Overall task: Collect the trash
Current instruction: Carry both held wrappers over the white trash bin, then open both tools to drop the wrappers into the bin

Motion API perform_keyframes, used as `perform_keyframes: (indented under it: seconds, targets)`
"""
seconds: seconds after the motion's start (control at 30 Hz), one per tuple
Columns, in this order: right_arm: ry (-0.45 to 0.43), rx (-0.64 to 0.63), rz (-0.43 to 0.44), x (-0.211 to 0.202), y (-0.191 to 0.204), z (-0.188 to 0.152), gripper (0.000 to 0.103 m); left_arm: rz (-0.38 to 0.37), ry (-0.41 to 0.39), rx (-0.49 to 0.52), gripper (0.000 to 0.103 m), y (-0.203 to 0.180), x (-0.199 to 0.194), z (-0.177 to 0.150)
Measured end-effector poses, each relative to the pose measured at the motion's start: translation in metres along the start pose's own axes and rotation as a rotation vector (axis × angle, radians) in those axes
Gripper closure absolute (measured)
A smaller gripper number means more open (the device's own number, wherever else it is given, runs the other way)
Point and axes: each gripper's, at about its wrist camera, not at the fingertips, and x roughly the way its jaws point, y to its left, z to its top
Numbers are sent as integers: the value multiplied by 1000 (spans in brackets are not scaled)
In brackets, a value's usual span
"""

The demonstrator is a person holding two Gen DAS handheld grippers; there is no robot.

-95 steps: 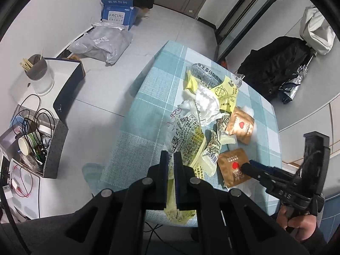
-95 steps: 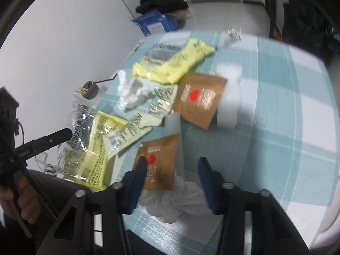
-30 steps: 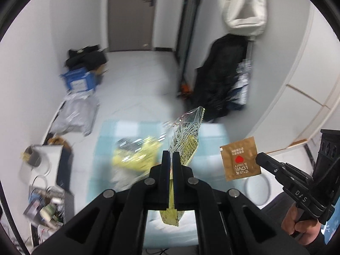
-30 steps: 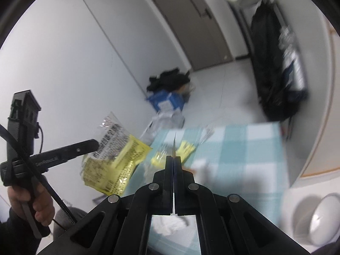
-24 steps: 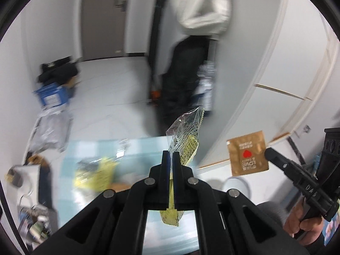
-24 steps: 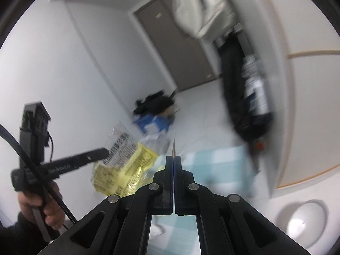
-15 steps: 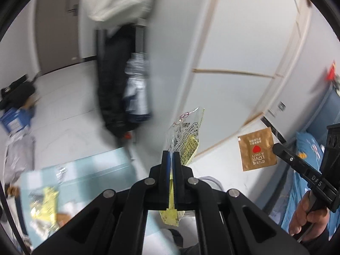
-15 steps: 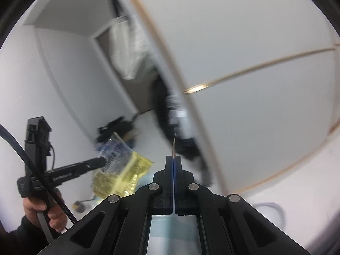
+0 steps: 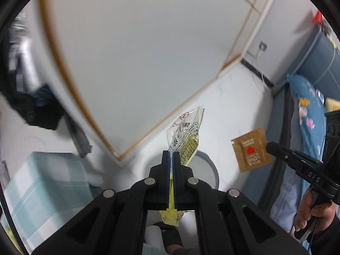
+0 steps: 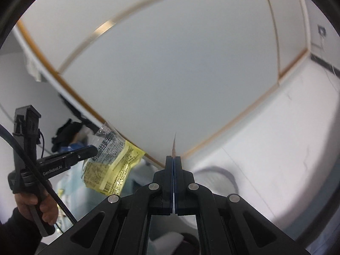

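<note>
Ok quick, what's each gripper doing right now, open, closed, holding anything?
Left gripper: closed on the yellow wrapper.
Right gripper: closed on the brown sachet, seen edge-on from its own camera.

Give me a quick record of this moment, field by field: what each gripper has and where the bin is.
left gripper: shut on yellow wrapper
right gripper: shut on brown sachet, seen edge-on in its own view
trash bin: grey-rimmed, below and just beyond the left gripper
table: checked cloth, at lower left
</note>
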Motion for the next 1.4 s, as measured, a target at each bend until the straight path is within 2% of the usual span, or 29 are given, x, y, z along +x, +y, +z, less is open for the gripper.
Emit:
perform_keyframes:
  seconds: [0.2, 0.4, 0.63, 0.87, 0.97, 1.07, 1.17, 1.23, 1.3, 1.4]
  targets:
    - [100, 87, -30, 54, -55, -28, 103, -35, 109, 43, 103, -23, 56, -5]
    - [175, 122, -64, 104, -73, -42, 103, -21, 222, 76, 103, -32, 109, -13]
    - [231, 154, -68, 126, -92, -56, 103, -32, 286, 84, 103, -38, 134, -21]
    - [247, 170, -74, 131, -91, -69, 103, -60, 317, 45, 103, -40, 149, -18]
    - [258, 165, -80, 132, -87, -73, 100, -92, 360, 3, 103, -35, 155, -18]
    - [262, 155, -79, 129, -83, -76, 100, -83, 369, 2, 100, -34, 157, -19]
    - [260, 163, -90, 129, -85, -75, 100, -79, 366, -10, 83, -29, 154, -22]
    - [260, 170, -89, 134, -92, -75, 100, -76, 350, -29, 50, -24, 148, -22]
    - [254, 163, -99, 128, -91, -73, 99, -71, 317, -26, 36, -21, 142, -23]
    - [243, 154, -100, 121, -92, -70, 92, -46, 302, 6, 36, -22, 137, -22]
